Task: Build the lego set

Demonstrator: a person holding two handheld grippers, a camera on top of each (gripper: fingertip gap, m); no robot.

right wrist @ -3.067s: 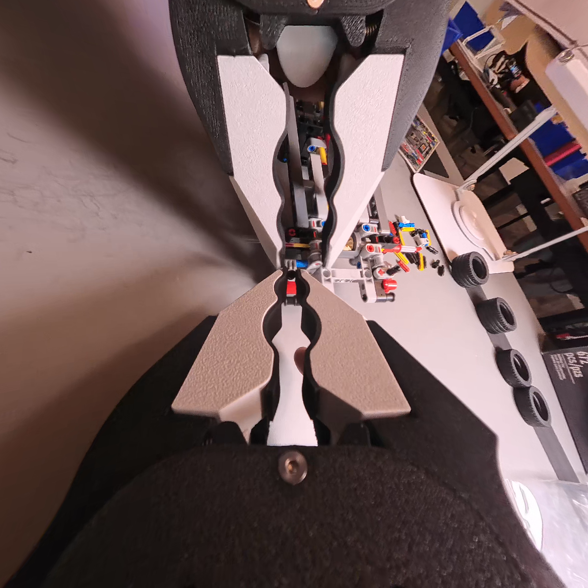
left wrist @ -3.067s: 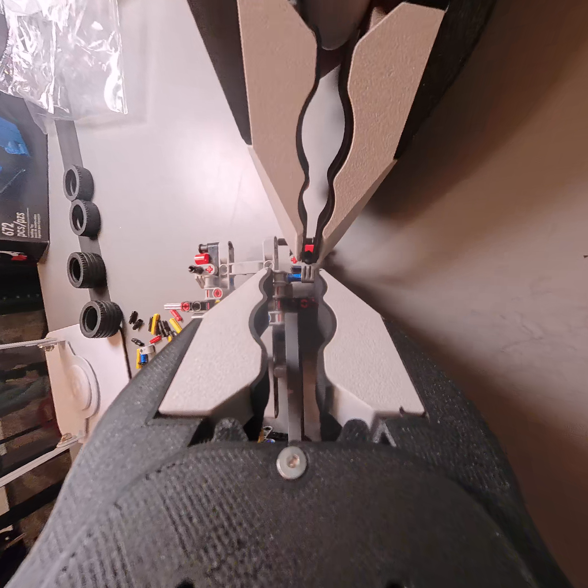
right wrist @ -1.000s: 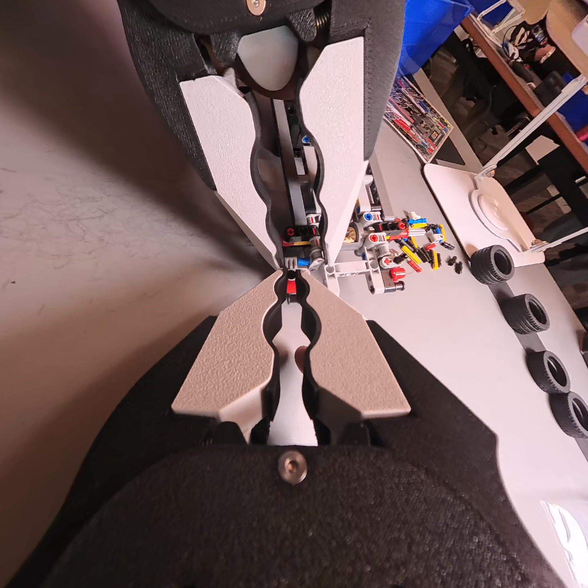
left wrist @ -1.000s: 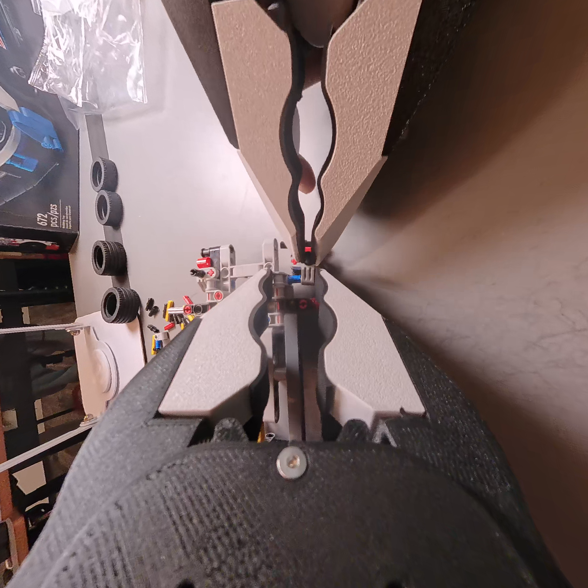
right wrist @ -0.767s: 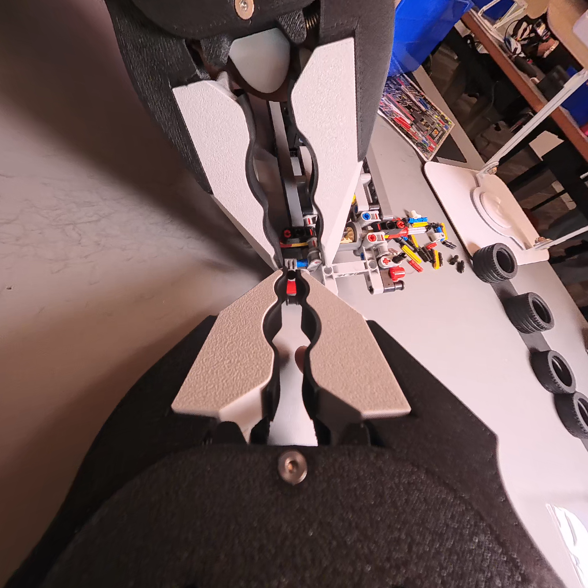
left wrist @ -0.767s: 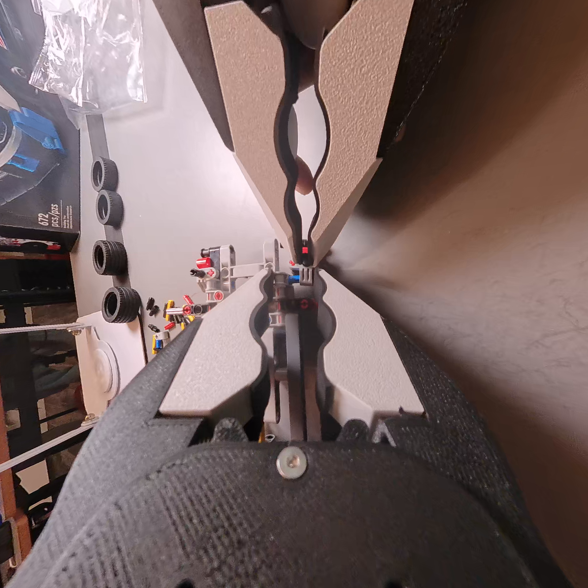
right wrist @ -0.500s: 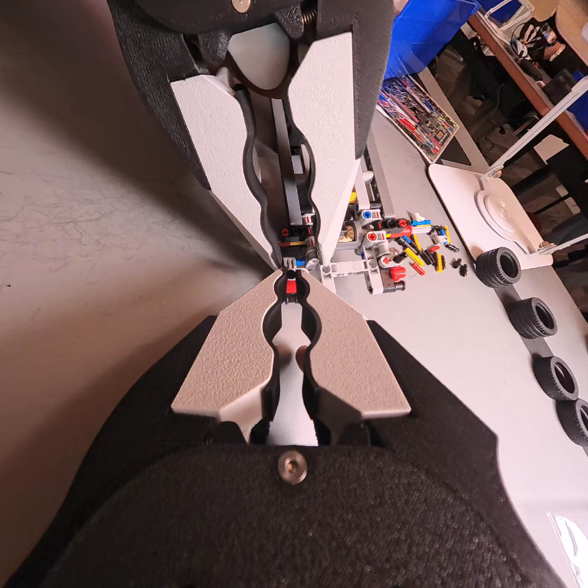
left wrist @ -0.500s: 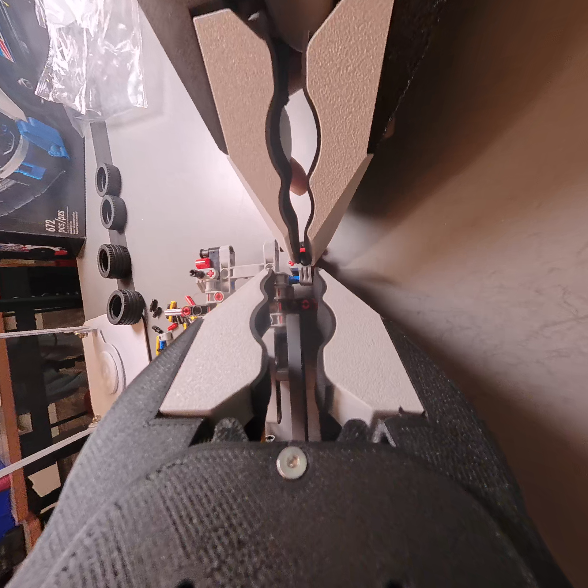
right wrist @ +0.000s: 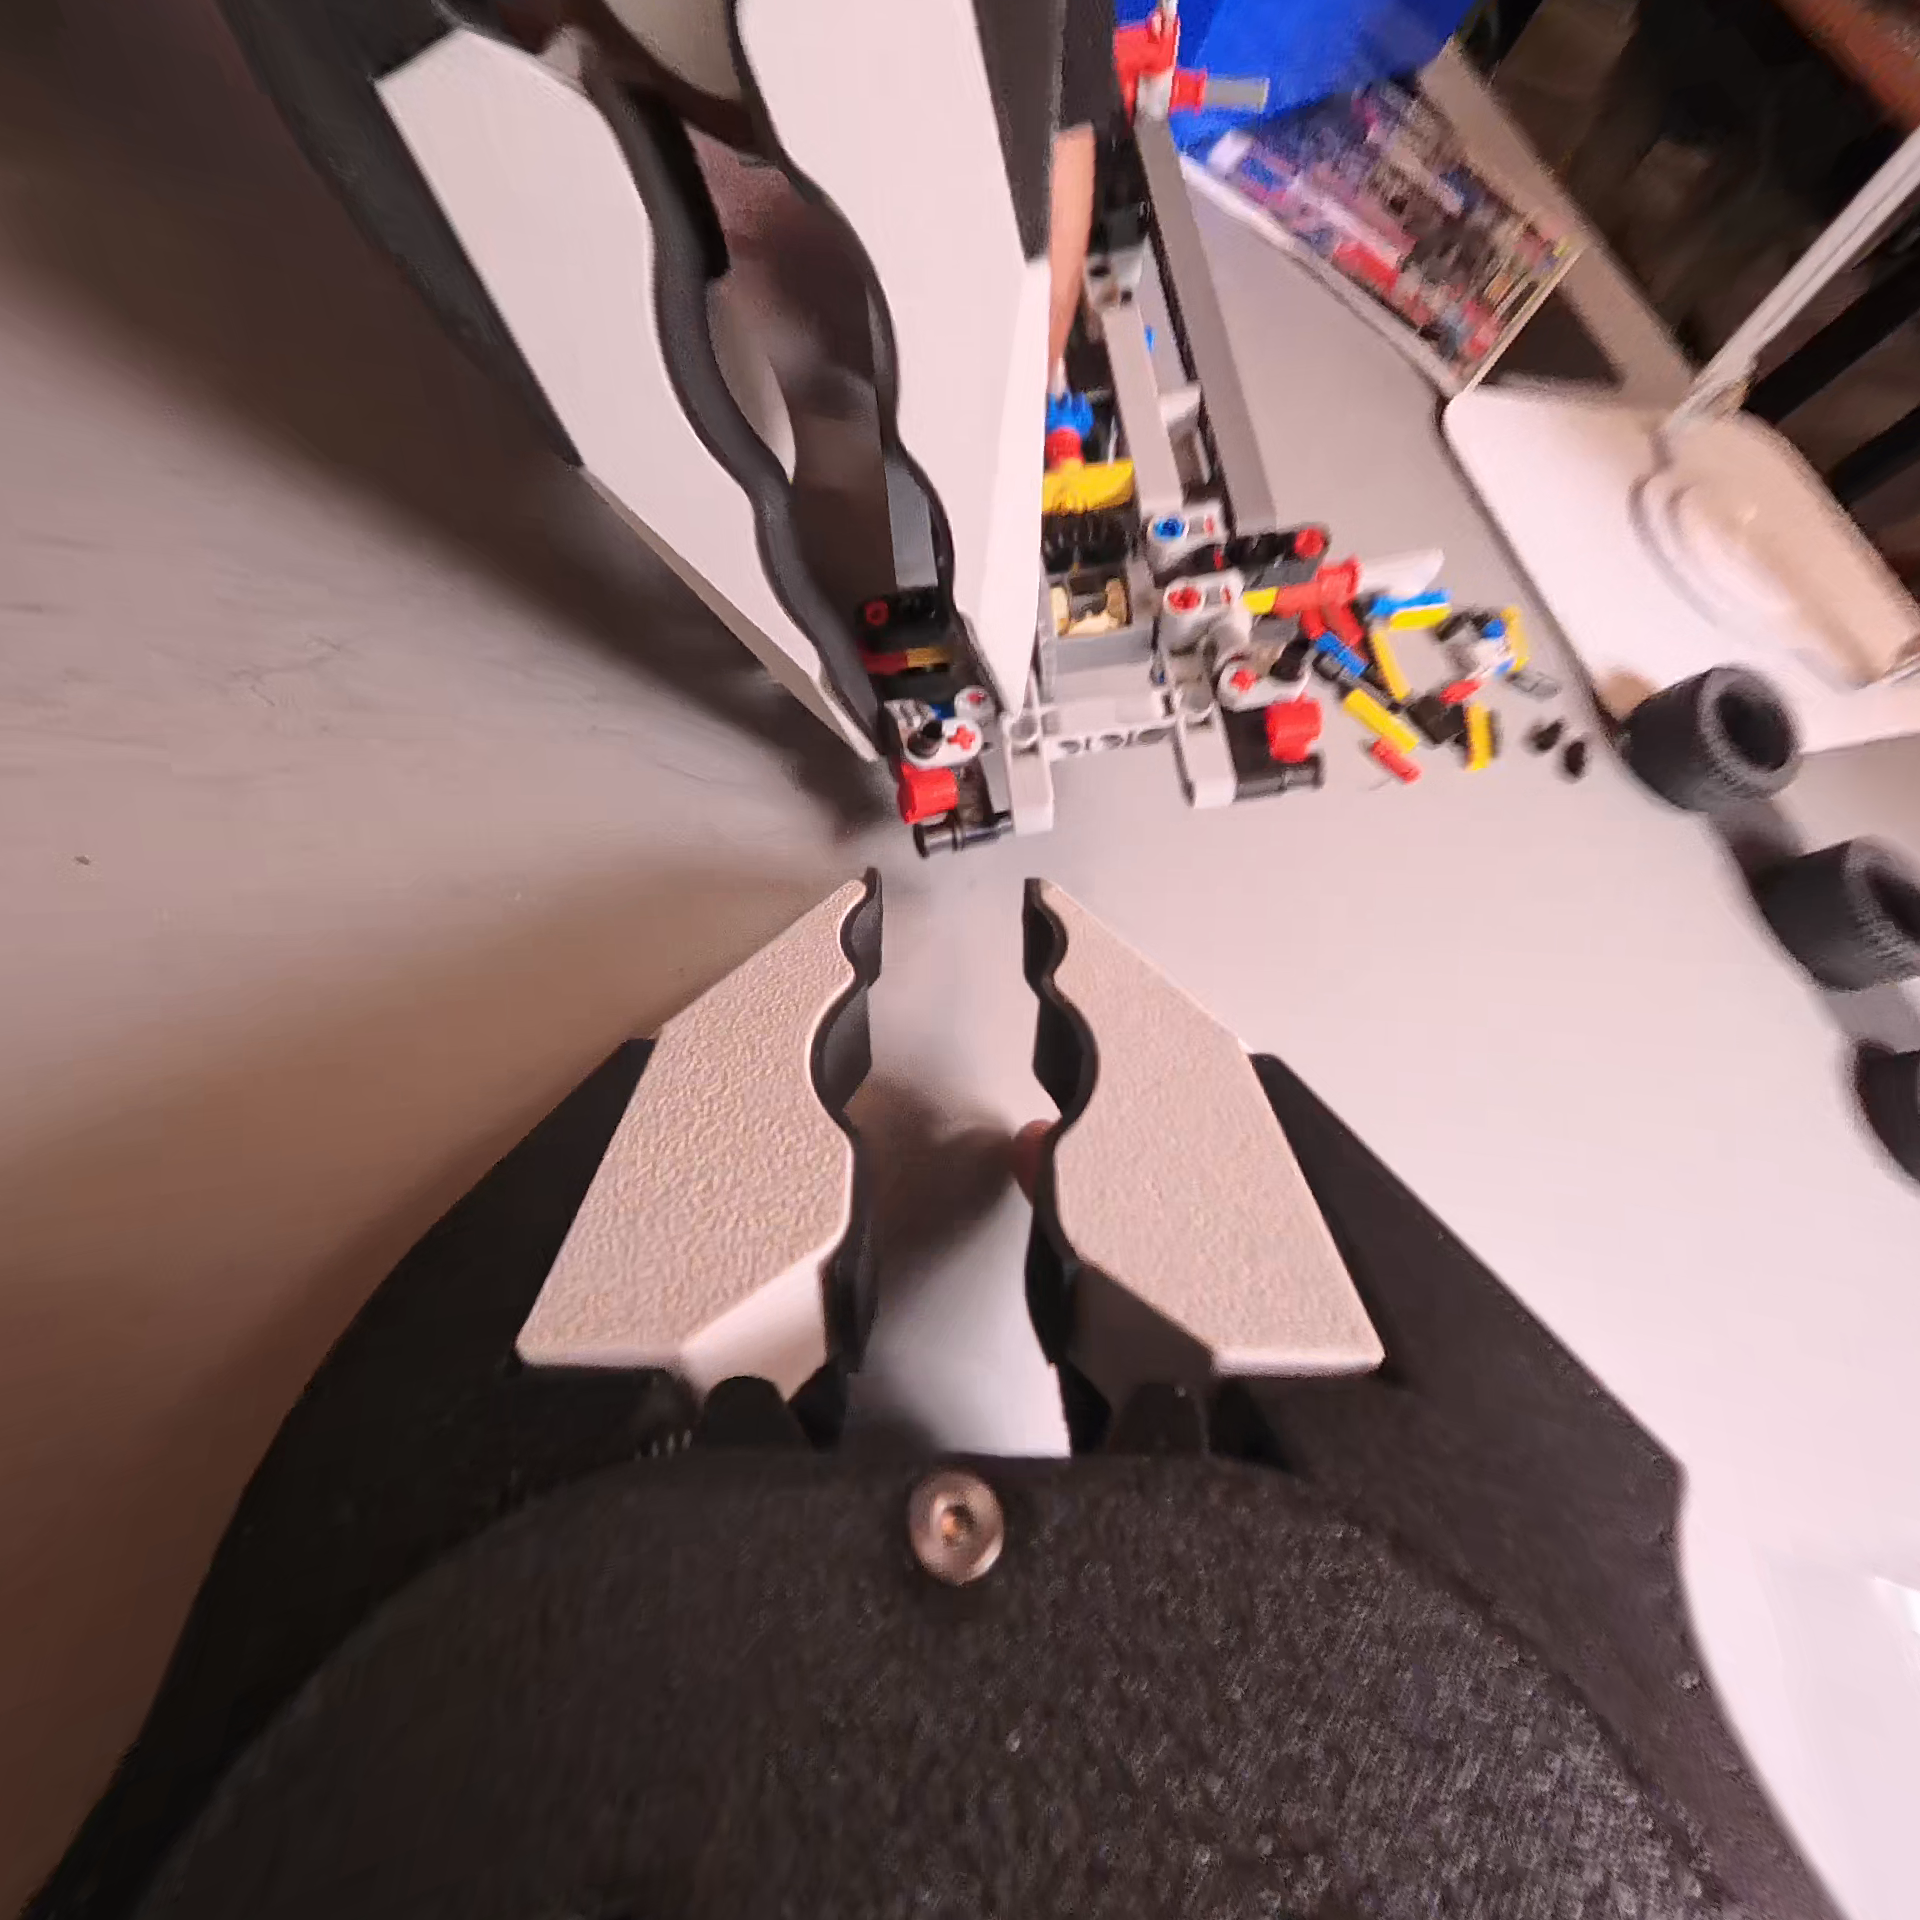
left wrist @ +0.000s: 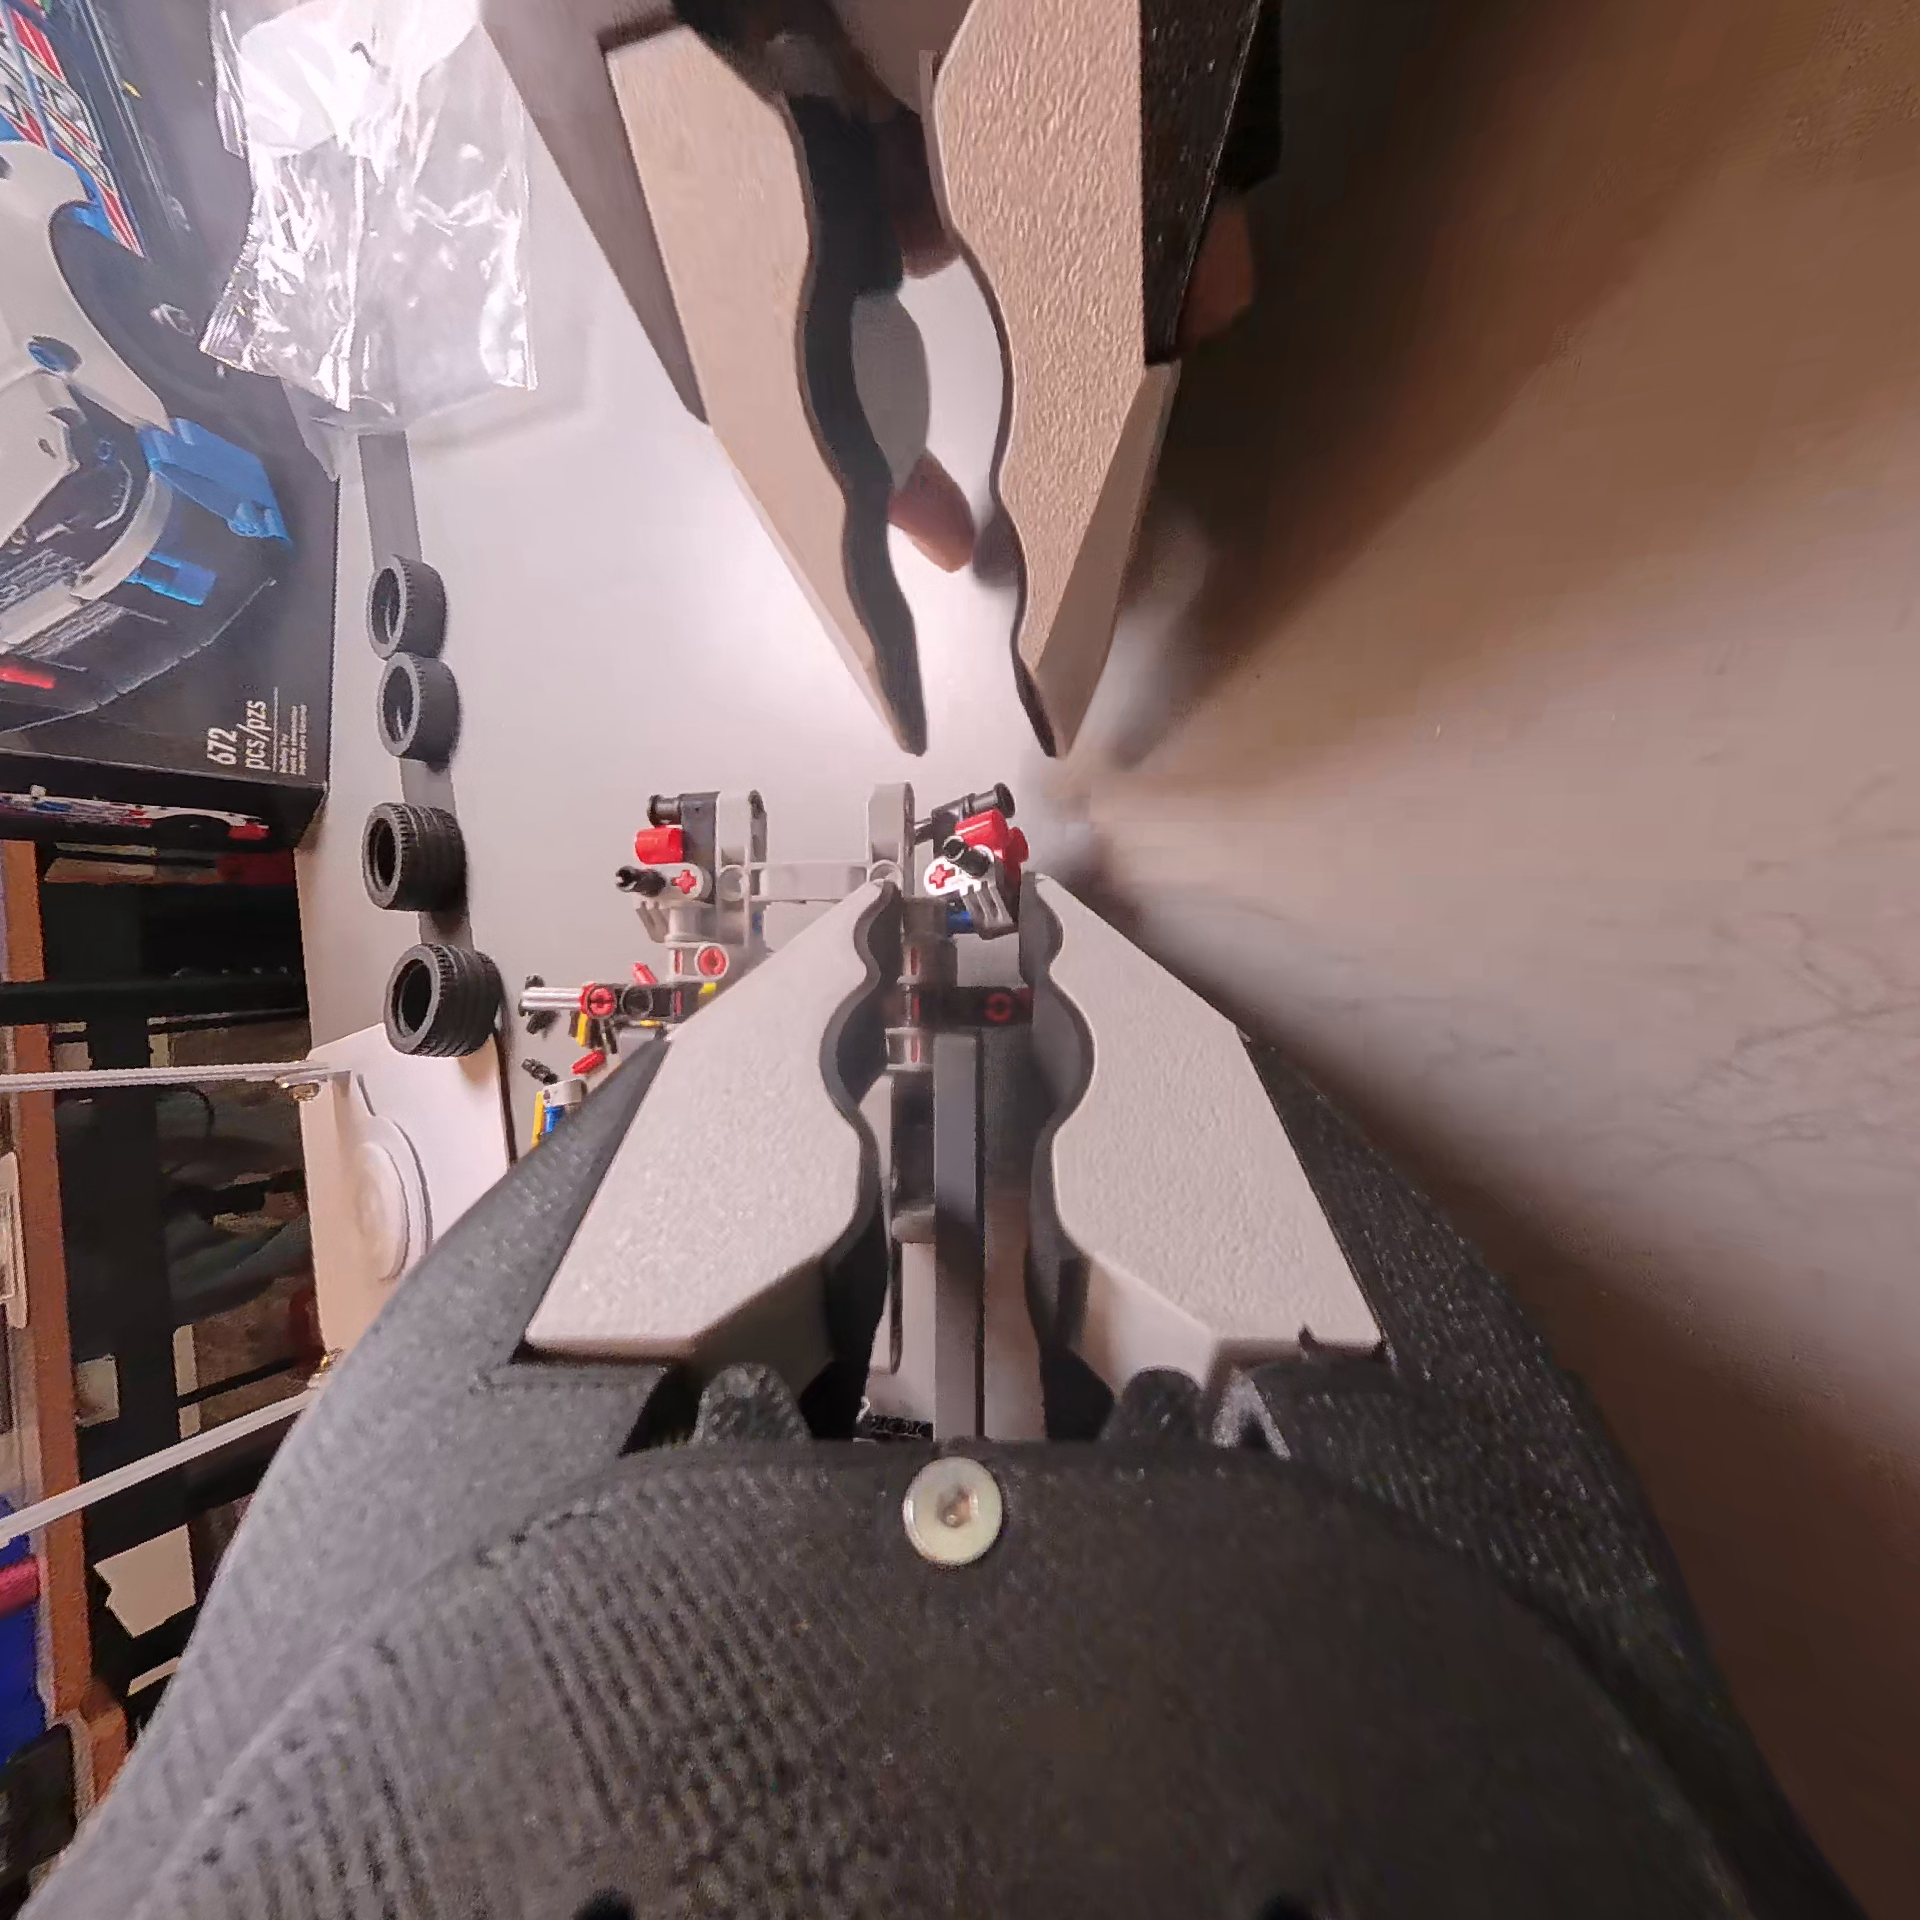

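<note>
Clutter sits well off to one side: four black tyres (left wrist: pixel 416 852) in a row on the grey table (left wrist: pixel 582 582), a crumpled clear bag (left wrist: pixel 364 208) beside the set's box (left wrist: pixel 135 447), and loose coloured pieces (right wrist: pixel 1413 675) scattered near the build. Nothing blocks the gap between the tools. Left gripper (left wrist: pixel 951 914) is clamped on the lego frame (left wrist: pixel 956 1039), its long grey beam running back between the fingers, red connector (left wrist: pixel 982 836) poking just past the tips. Right gripper (right wrist: pixel 948 894) faces it, fingers apart, empty, just short of that red end, not touching
</note>
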